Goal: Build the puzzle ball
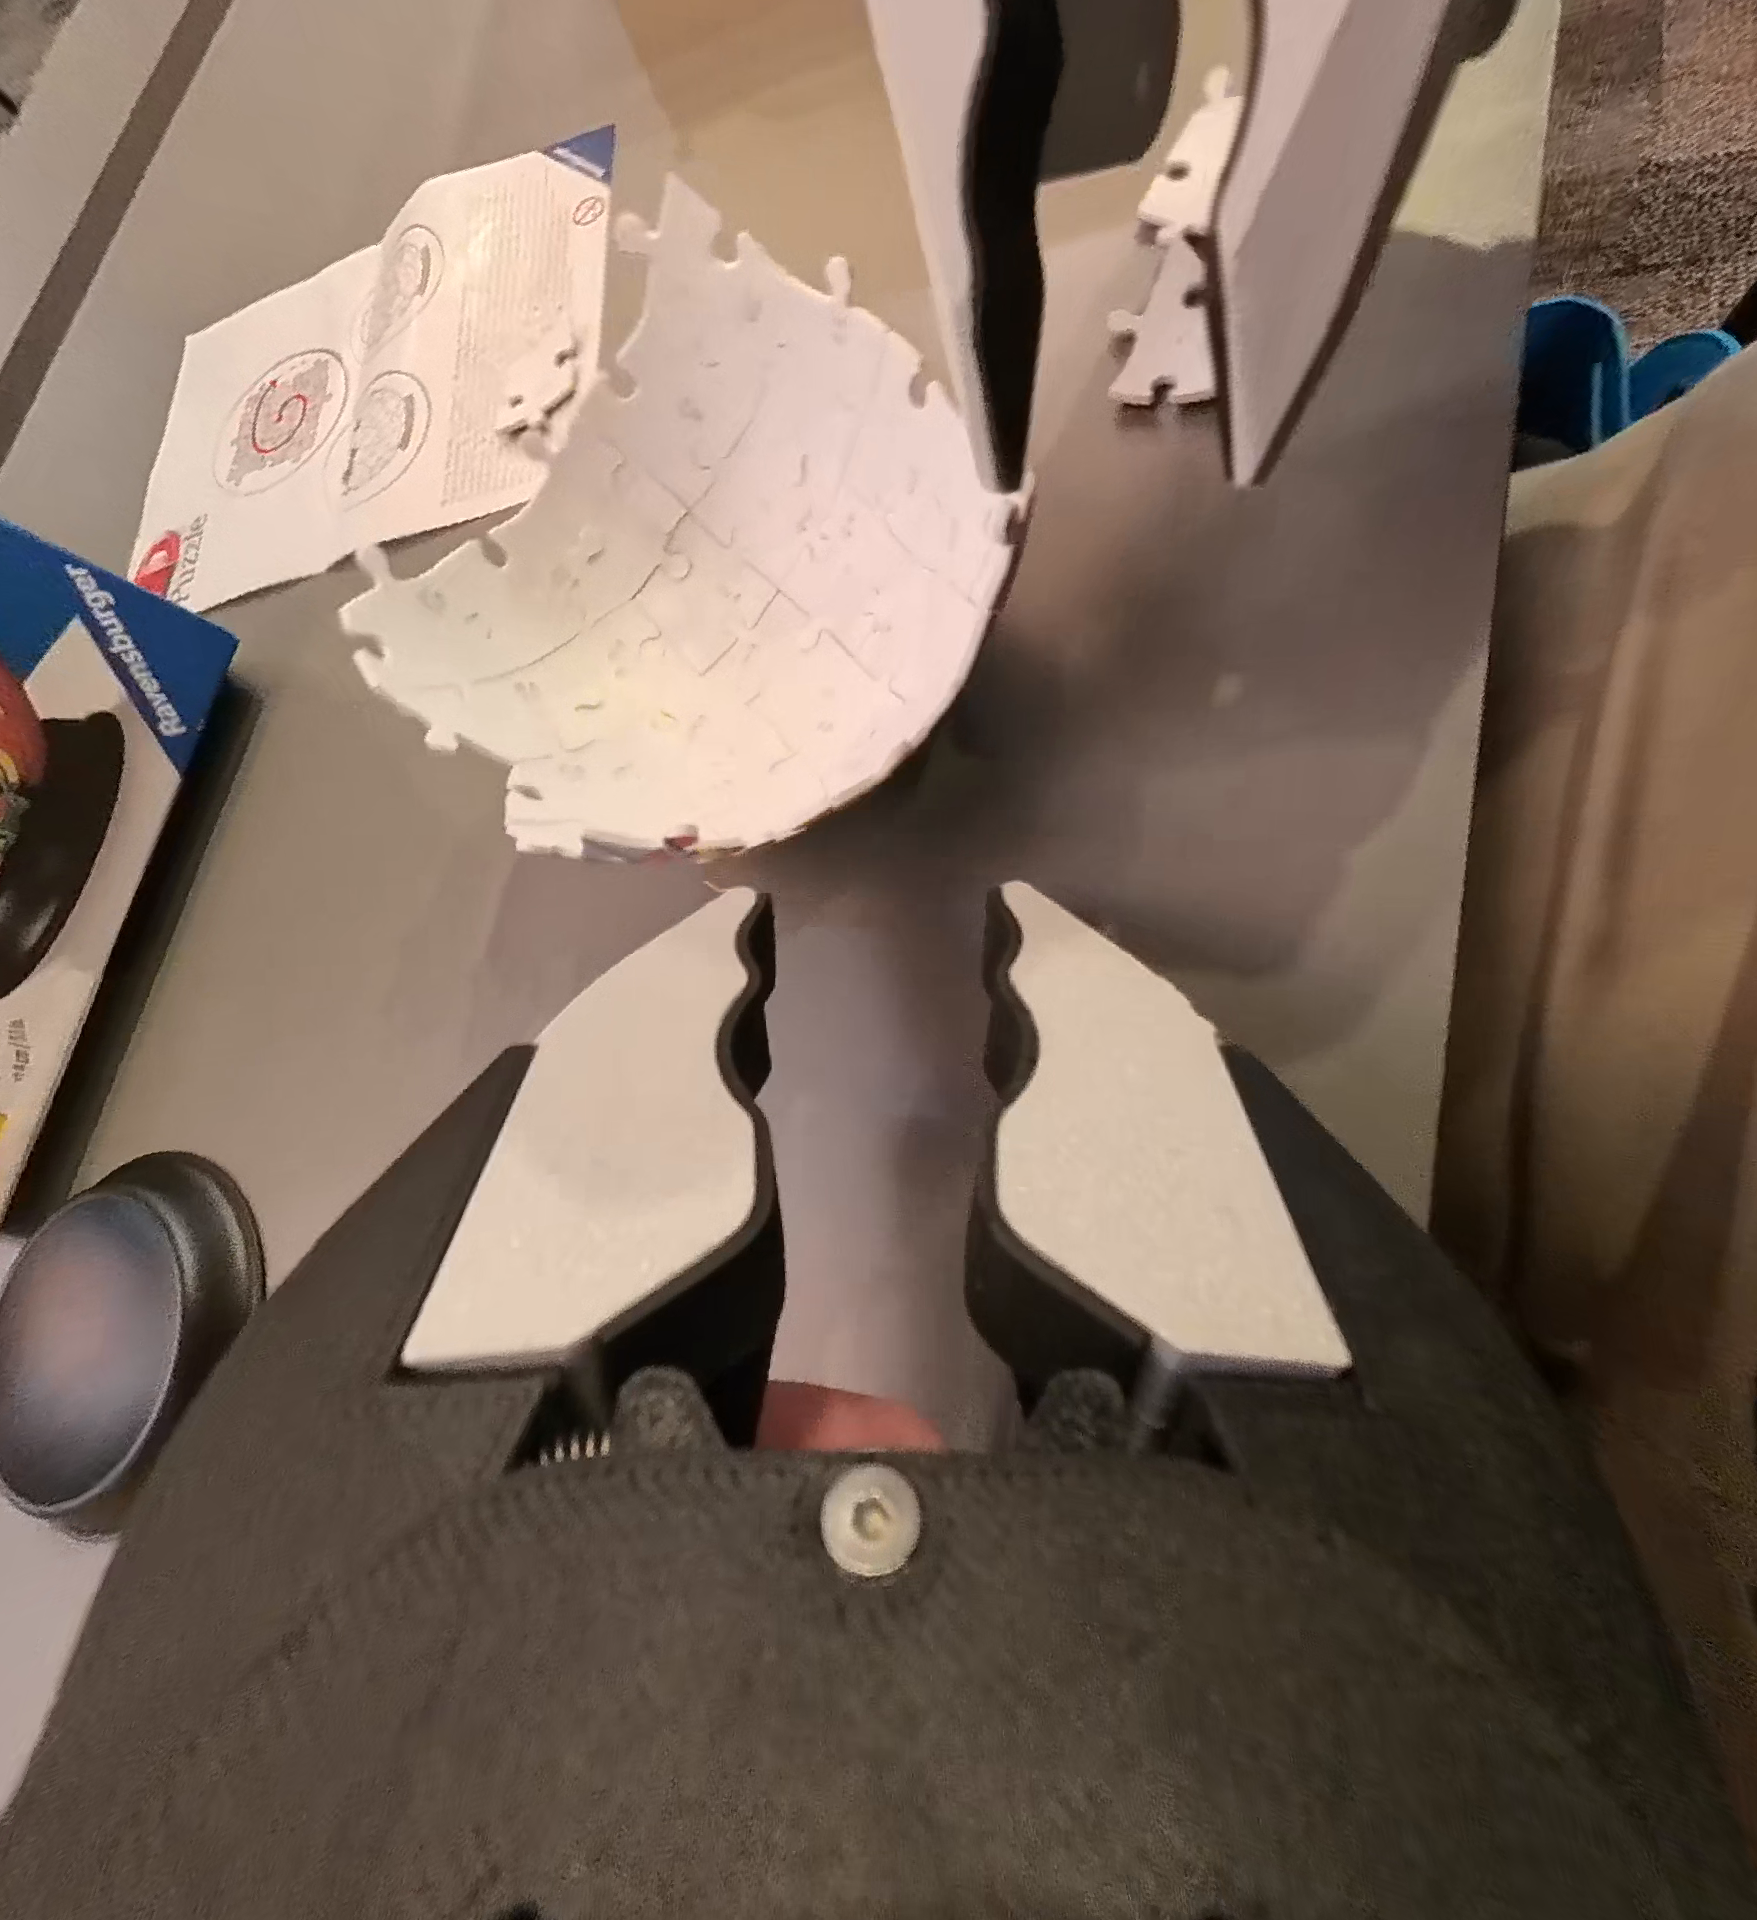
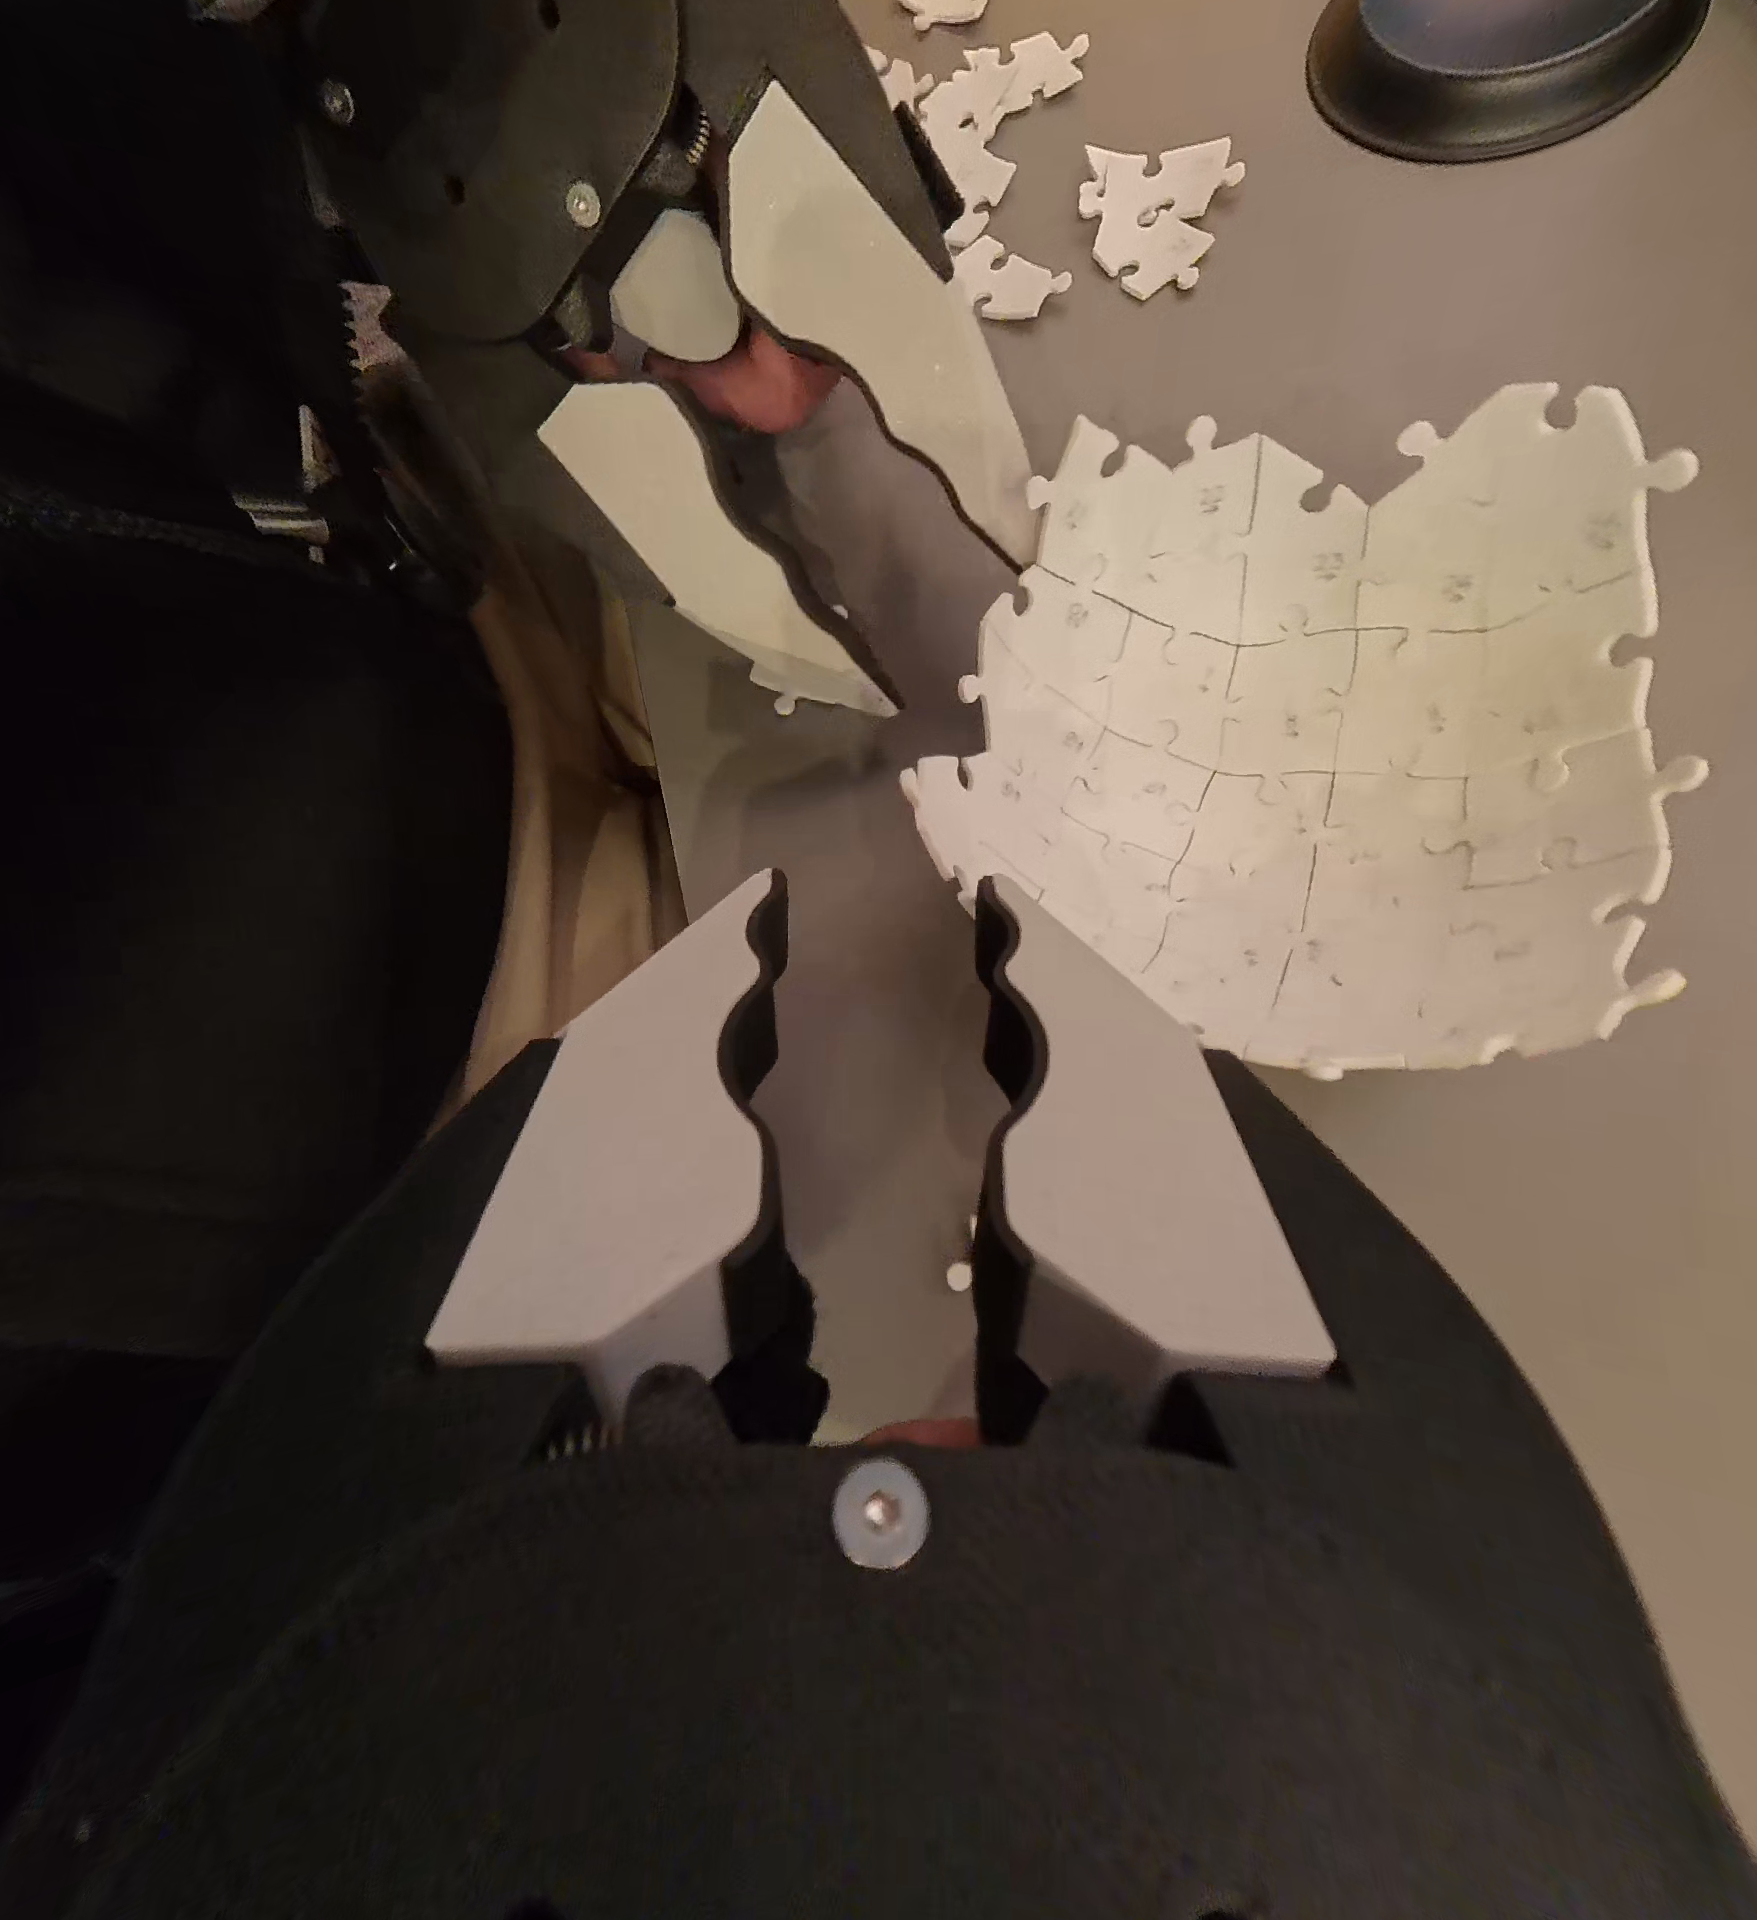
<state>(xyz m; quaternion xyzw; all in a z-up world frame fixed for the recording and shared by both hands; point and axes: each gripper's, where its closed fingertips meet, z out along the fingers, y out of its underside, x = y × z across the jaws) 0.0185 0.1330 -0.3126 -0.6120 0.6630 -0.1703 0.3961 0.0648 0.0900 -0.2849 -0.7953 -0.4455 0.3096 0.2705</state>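
Observation:
The half-built puzzle ball, a curved white shell of joined pieces (image 1: pixel 687 623), lies inner side up on the grey table (image 1: pixel 1217 779). It also shows in the right wrist view (image 2: pixel 1321 779). My left gripper (image 1: pixel 879 902) is open and empty, just short of the shell's near rim. My right gripper (image 2: pixel 882 881) is open and empty, its tips beside the shell's left edge. Each gripper shows in the other's view: the right (image 1: pixel 1128 478) at the shell's far right rim, the left (image 2: pixel 957 636) open at its upper left corner. Loose white pieces (image 2: pixel 1154 208) lie beyond.
A strip of joined pieces (image 1: pixel 1165 301) lies behind the right gripper. An instruction leaflet (image 1: pixel 365 395) with one piece on it, the puzzle box (image 1: pixel 43 831) and a black round stand (image 1: pixel 115 1340) sit to the left. The table edge (image 1: pixel 1497 623) runs along beige cloth. Spacing between my two grippers at the tips: around 7 cm.

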